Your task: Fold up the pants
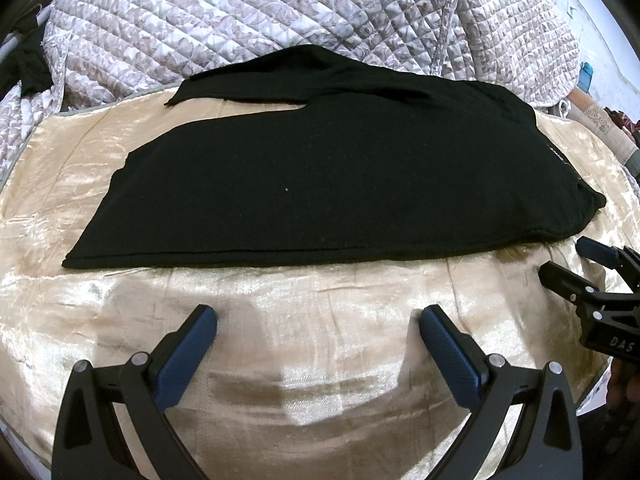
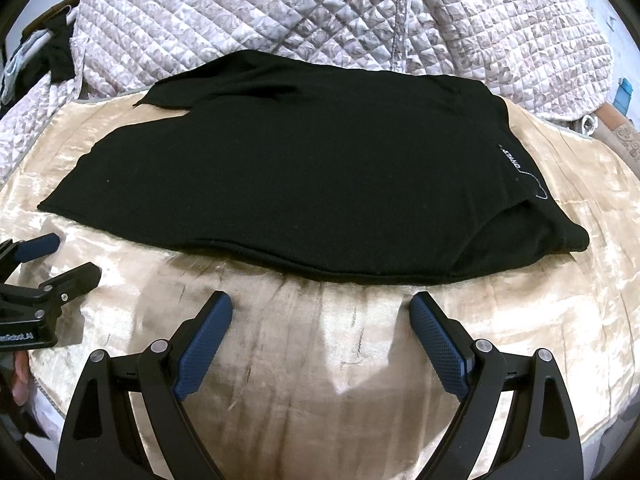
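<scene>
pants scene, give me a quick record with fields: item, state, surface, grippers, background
item: black pants
state: lying flat, legs to the left and splayed apart, waistband with white lettering to the right
surface: shiny beige cloth
left gripper: open, empty, over the cloth just short of the near edge of the pants
right gripper: open, empty, near the waist end, not touching the pants
background: quilted floral blanket behind the pants
</scene>
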Demonstrator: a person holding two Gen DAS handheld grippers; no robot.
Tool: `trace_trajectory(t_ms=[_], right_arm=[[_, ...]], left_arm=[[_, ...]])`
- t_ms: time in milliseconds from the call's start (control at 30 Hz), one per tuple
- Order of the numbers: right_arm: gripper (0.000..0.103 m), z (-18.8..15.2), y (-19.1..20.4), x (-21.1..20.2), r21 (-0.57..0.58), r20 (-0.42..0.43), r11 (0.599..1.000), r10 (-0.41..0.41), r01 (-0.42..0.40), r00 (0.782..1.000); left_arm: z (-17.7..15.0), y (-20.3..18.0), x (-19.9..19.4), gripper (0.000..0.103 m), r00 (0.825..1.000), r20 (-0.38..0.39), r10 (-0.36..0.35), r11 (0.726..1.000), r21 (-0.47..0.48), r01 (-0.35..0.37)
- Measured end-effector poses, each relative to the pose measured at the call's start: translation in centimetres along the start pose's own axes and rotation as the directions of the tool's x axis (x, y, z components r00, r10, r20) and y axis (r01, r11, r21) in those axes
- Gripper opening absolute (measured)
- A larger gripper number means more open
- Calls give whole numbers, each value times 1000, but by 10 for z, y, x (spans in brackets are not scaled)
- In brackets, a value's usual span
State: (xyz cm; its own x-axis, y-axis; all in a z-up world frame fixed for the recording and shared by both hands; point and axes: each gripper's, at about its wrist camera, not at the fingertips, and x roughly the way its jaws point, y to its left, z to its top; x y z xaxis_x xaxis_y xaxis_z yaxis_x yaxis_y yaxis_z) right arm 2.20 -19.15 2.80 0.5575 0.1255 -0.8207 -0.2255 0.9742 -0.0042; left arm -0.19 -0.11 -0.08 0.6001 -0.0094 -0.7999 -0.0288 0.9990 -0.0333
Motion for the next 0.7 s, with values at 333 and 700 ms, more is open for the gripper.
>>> trace_trajectory(t_ms=[333,700], right_arm=[[91,0,-22,-9,78,49,997,-1,-3,999],[91,2,-50,-6,183,43,983,-4,-4,999]], left_arm=[[5,7,-4,99,1000,11,-21,999,-26,22],[11,19,-3,92,999,23,-34,997,-68,35]])
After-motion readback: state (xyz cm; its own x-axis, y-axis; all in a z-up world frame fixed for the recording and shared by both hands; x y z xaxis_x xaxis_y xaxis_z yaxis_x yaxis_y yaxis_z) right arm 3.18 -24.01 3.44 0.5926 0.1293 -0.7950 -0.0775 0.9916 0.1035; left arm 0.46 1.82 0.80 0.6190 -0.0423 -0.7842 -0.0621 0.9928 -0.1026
